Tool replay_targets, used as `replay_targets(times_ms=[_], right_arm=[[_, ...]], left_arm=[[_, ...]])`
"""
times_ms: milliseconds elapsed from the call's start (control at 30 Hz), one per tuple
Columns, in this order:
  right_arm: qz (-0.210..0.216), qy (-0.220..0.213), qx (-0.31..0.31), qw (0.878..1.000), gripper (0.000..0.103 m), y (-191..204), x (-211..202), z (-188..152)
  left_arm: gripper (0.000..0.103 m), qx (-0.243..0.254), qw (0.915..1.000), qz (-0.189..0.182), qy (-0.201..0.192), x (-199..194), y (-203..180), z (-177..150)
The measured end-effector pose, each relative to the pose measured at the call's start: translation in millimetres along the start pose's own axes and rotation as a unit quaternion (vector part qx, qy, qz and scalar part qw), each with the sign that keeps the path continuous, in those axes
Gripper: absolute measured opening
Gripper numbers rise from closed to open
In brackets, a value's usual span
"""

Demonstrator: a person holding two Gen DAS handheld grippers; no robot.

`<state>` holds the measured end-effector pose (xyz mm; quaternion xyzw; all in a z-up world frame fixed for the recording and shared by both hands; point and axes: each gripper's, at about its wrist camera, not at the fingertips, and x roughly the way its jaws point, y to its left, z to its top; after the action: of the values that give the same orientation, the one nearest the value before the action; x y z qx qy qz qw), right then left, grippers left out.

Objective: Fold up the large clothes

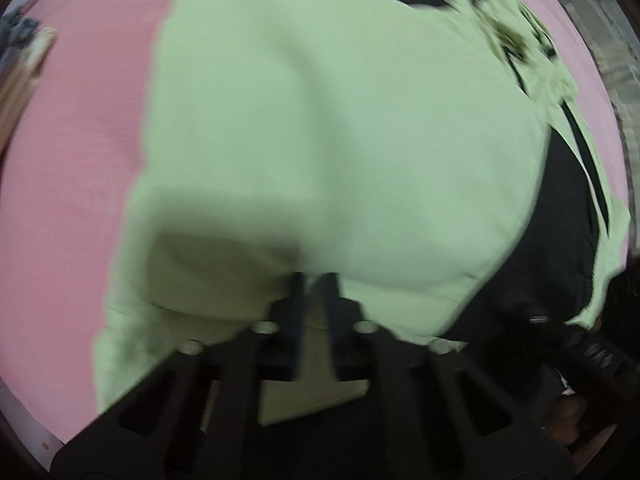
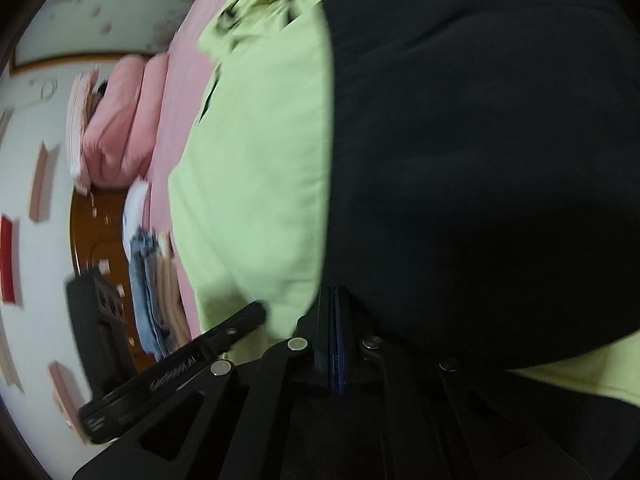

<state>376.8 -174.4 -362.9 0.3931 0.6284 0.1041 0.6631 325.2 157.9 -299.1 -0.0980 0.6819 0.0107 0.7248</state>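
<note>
pink bed (image 1: pixel 72 168) blurred; my left tongs (image 1: pixel 314 280) pinch the green garment (image 1: pixel 320 120), right tongs (image 2: pixel 334 296) clamp its black part (image 2: pixel 480 160).

Right tool (image 2: pixel 335 300) pinched on green-and-black garment (image 2: pixel 256 152) — pink bed (image 2: pixel 176 80), folded jeans (image 2: pixel 150 296) at edge.

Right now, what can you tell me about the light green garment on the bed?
The garment is light green, soft-looking cloth with black panels and a black-and-green print at its far end. It lies spread on the pink sheet, partly folded, with blur hiding details. The left gripper is shut on a green edge; the right gripper is shut where green meets black.
</note>
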Motion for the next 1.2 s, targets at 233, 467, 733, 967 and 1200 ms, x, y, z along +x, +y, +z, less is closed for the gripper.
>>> replay_targets(times_ms=[233, 467, 733, 967, 1200], right_arm=[[-0.187, -0.195, -0.007, 0.963, 0.000, -69, -113, 1], [-0.024, -0.120, -0.092, 0.988, 0.001, -26, -110, 11], [0.033, -0.042, -0.154, 0.987, 0.001, 68, 24, 5], [-0.003, -0.094, -0.138, 0.986, 0.001, 50, 15, 94], [-0.096, -0.179, -0.067, 0.977, 0.001, -54, -89, 152]], left_arm=[[0.001, -0.060, 0.9956, 0.063, -0.036, -21, 67, 14], [0.001, 0.012, 0.9931, 0.036, -0.111, -77, 11, 2], [0.001, 0.078, 0.9939, -0.033, -0.070, -22, -54, 74], [0.001, 0.037, 0.9930, -0.068, -0.090, -15, -1, 127], [0.001, 0.048, 0.9863, 0.053, -0.149, -21, 59, 140]])
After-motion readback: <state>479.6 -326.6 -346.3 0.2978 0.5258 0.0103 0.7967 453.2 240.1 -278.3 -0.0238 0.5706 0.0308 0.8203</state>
